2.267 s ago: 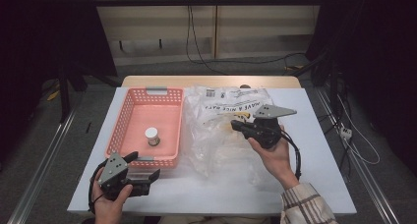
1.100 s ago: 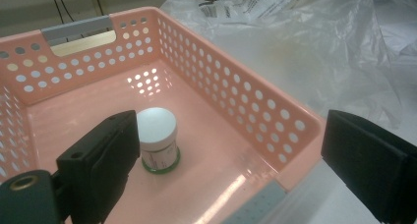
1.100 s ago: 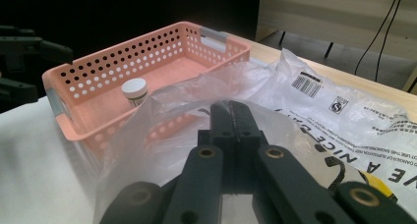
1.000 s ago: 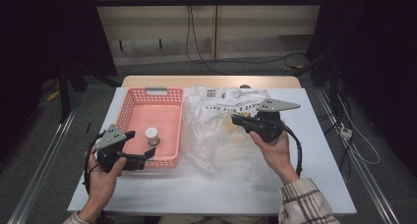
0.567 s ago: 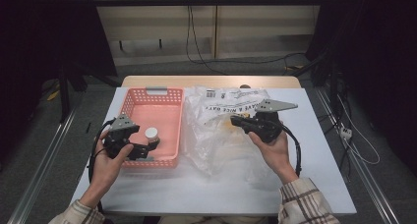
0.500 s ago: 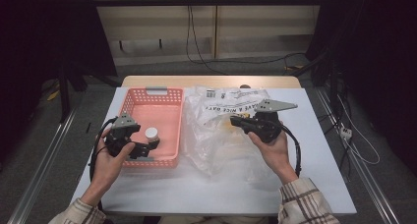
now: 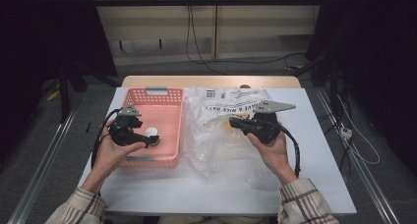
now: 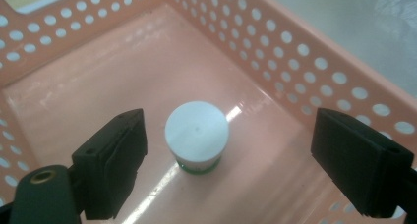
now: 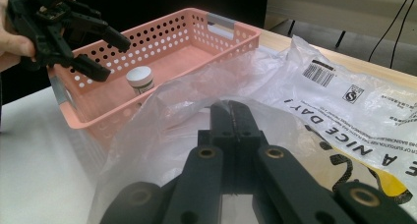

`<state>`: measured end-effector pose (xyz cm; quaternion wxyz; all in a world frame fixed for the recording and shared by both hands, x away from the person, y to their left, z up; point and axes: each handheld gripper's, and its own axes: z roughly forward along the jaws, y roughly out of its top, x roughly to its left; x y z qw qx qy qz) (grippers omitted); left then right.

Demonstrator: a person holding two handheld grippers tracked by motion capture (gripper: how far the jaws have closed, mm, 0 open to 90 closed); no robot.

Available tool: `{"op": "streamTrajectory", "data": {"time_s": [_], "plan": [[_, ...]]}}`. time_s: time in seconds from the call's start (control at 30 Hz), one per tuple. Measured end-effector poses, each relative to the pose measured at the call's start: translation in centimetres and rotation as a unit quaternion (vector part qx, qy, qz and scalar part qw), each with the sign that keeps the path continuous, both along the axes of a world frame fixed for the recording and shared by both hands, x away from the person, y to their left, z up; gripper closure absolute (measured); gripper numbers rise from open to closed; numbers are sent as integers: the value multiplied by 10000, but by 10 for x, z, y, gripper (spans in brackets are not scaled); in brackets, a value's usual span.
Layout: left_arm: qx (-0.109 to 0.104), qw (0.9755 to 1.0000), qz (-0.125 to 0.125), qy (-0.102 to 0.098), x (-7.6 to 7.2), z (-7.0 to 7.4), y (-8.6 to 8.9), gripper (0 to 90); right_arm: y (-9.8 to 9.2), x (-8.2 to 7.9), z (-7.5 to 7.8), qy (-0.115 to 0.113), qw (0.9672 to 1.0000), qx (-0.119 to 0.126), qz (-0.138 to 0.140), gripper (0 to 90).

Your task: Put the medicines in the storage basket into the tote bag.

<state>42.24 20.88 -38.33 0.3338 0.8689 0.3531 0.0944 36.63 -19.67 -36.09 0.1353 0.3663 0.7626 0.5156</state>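
The left gripper (image 8: 216,170) is held over the pink basket (image 7: 164,100), jaws wide but just closing, the white-lidded jar (image 8: 196,135) standing untouched between them on the basket floor. The right gripper (image 7: 236,122) is clamped shut on the clear plastic bag (image 7: 221,140), right of the basket.

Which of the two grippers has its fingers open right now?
The left gripper, over the pink basket: its fingers stand apart either side of the small white-lidded jar and have just been closing. The right gripper is shut on the clear plastic bag.
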Motion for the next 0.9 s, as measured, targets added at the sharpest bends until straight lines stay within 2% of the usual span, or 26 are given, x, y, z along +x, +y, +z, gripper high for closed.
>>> {"op": "streamTrajectory", "data": {"time_s": [0.13,0.17,0.2,0.23,0.3,0.33,0.4,0.47,0.63,0.73,0.8,0.83,0.9], "plan": [[254,9996,-24,92,7,-5,-2,200,1,1,-2,29,10000,-23,11,900],[338,9994,-6,89,8,-5,-4,266,2,1,-2,33,10000,-41,24,900],[398,9992,31,97,9,-6,-5,268,2,1,-2,38,10000,-50,35,900],[378,9992,49,136,11,-7,-7,271,3,1,-2,40,10000,-52,44,900],[417,9989,-97,204,15,-10,-9,291,3,1,-2,37,10000,-57,48,900],[437,9987,-122,249,16,-11,-10,328,3,1,-2,31,10000,-78,43,900],[560,9982,-103,211,19,-11,-11,341,3,1,-3,36,10000,-83,42,900],[554,9981,-86,253,21,-12,-12,362,4,1,-3,48,9999,-100,39,900],[832,9958,-161,353,25,-16,-16,417,4,1,-3,45,9999,-111,36,900],[1077,9931,-200,420,28,-19,-20,436,4,1,-4,55,9999,-149,6,900],[1105,9924,-255,483,30,-22,-22,453,4,2,-4,52,9999,-157,11,900],[1117,9922,-238,490,31,-23,-23,502,5,1,-4,50,9999,-160,10,900],[1104,9927,-207,444,30,-23,-23,505,5,1,-4,47,9998,-175,-1,900]]}}
